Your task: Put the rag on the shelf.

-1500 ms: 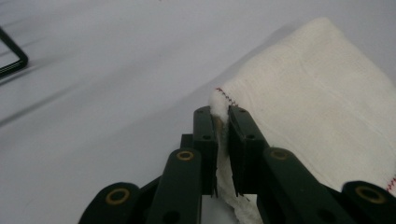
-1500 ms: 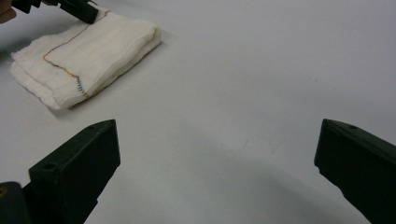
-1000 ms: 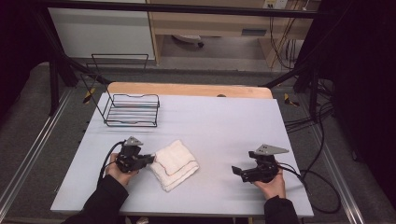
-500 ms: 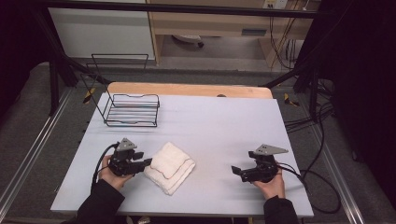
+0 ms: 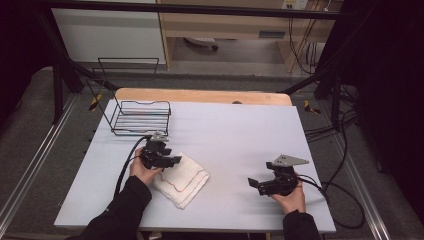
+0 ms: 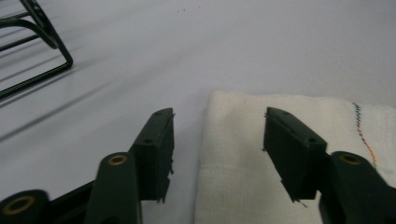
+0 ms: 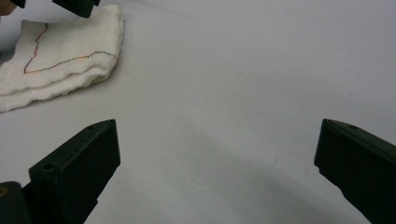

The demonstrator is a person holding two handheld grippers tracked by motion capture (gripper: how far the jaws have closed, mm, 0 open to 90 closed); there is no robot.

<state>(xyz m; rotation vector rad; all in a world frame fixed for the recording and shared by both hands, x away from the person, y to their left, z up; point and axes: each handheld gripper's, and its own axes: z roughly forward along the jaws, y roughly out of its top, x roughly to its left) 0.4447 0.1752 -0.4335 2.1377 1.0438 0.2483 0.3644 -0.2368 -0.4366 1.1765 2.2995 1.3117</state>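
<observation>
Folded white cloth [image 5: 181, 180] lies on the tabletop [image 5: 230, 130] front-left; left gripper [image 6: 217, 140] hovers low over its edge, jaws apart and straddling it; right gripper [image 5: 252, 182] rests well apart, jaws wide

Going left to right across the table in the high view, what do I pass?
Wire basket at the back left → left gripper → folded white towel → bare stretch of table → right gripper.

White towel [image 5: 181, 181] with multicoloured stitching; black wire basket [image 5: 140, 117].
</observation>
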